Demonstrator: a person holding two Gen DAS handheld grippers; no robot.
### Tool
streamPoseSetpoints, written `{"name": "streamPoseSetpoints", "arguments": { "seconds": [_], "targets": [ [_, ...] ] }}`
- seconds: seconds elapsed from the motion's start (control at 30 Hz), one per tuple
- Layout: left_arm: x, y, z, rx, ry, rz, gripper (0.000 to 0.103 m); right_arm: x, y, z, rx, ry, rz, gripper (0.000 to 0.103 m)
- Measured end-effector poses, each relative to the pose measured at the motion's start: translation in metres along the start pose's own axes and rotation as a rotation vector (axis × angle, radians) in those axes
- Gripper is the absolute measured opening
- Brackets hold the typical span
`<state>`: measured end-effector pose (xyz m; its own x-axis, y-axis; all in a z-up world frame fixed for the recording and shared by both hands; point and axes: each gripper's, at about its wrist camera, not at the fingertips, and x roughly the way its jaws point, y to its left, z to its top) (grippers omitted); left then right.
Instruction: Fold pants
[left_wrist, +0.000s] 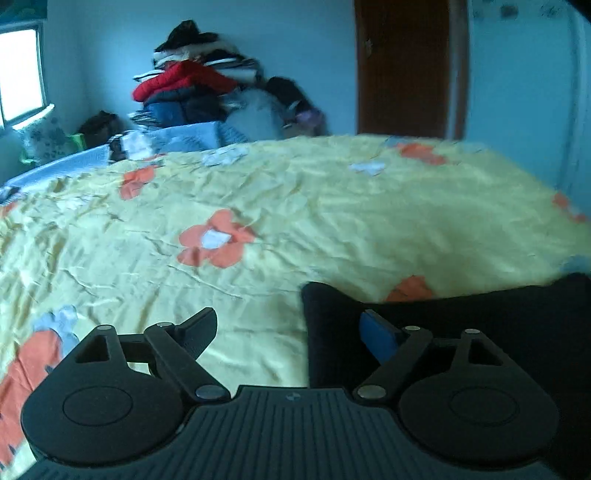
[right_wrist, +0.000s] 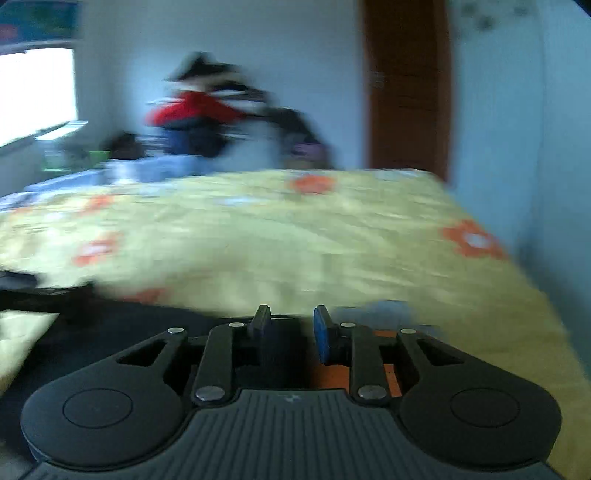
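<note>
Black pants lie on a yellow floral bedspread, at the lower right of the left wrist view. My left gripper is wide open; its right finger sits over the pants' left edge, its left finger over the bedspread. In the blurred right wrist view the pants spread from the lower left under my right gripper. Its fingers stand a little apart with dark cloth between them; I cannot tell whether they pinch it.
A tall pile of clothes with a red jacket stands beyond the bed's far left. A brown door is in the far wall. A window is at the left. The bed's right edge drops off near the wall.
</note>
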<state>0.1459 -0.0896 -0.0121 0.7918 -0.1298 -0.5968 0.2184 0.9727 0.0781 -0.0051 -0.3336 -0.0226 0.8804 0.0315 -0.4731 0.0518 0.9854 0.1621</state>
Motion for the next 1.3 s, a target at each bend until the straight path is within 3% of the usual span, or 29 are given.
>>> {"name": "streamPoseSetpoints", "arguments": {
  "seconds": [0.07, 0.1, 0.17, 0.23, 0.33, 0.37, 0.43, 0.5, 0.6, 0.67, 0.73, 0.8, 0.9, 0.97, 1.13, 1.23, 1.3],
  "targets": [
    [-0.008, -0.007, -0.009, 0.031, 0.001, -0.06, 0.089, -0.002, 0.017, -0.008, -0.065, 0.045, 0.115, 0.024],
    [-0.008, -0.011, -0.014, 0.069, 0.008, -0.064, 0.091, 0.002, 0.025, -0.016, -0.122, 0.09, 0.118, 0.024],
    [-0.005, -0.02, -0.025, 0.158, 0.012, -0.005, 0.086, 0.011, 0.028, -0.029, -0.186, 0.114, 0.047, 0.028],
    [-0.019, -0.02, -0.03, 0.155, -0.034, 0.005, 0.083, 0.004, 0.015, -0.028, -0.061, 0.104, 0.049, 0.029],
    [-0.05, -0.018, -0.039, 0.14, -0.108, -0.108, 0.089, -0.023, 0.018, -0.028, -0.064, 0.061, 0.059, 0.03],
    [-0.055, -0.02, -0.044, 0.157, -0.108, -0.15, 0.096, -0.028, 0.022, -0.03, -0.082, 0.066, 0.083, 0.03],
    [-0.052, -0.029, -0.054, 0.208, -0.08, -0.162, 0.094, -0.026, 0.028, -0.041, -0.118, 0.132, 0.097, 0.03],
    [-0.046, -0.031, -0.063, 0.234, -0.045, -0.146, 0.09, -0.023, 0.029, -0.05, -0.156, 0.139, 0.056, 0.03],
    [-0.051, -0.008, -0.06, 0.132, -0.034, -0.198, 0.094, -0.037, 0.001, -0.037, 0.016, 0.104, 0.076, 0.033],
    [-0.048, 0.012, -0.054, 0.053, -0.006, -0.24, 0.096, -0.04, -0.025, -0.03, 0.116, 0.097, 0.099, 0.044],
    [-0.036, 0.036, -0.051, -0.074, 0.058, -0.332, 0.096, -0.031, -0.049, -0.028, 0.202, 0.141, 0.18, 0.055],
    [-0.018, 0.058, -0.051, -0.256, 0.172, -0.465, 0.095, -0.013, -0.072, -0.032, 0.296, 0.201, 0.223, 0.057],
    [-0.005, 0.078, -0.054, -0.433, 0.215, -0.595, 0.101, 0.008, -0.095, -0.037, 0.391, 0.254, 0.34, 0.057],
    [0.004, 0.082, -0.051, -0.469, 0.242, -0.657, 0.101, 0.019, -0.105, -0.037, 0.45, 0.29, 0.453, 0.058],
    [0.018, 0.071, -0.045, -0.469, 0.294, -0.787, 0.102, 0.044, -0.099, -0.036, 0.459, 0.34, 0.629, 0.06],
    [0.029, 0.063, -0.044, -0.485, 0.294, -0.83, 0.102, 0.059, -0.091, -0.03, 0.462, 0.348, 0.672, 0.06],
    [0.036, 0.061, -0.043, -0.517, 0.289, -0.841, 0.1, 0.068, -0.083, -0.026, 0.462, 0.336, 0.656, 0.059]
  ]
}}
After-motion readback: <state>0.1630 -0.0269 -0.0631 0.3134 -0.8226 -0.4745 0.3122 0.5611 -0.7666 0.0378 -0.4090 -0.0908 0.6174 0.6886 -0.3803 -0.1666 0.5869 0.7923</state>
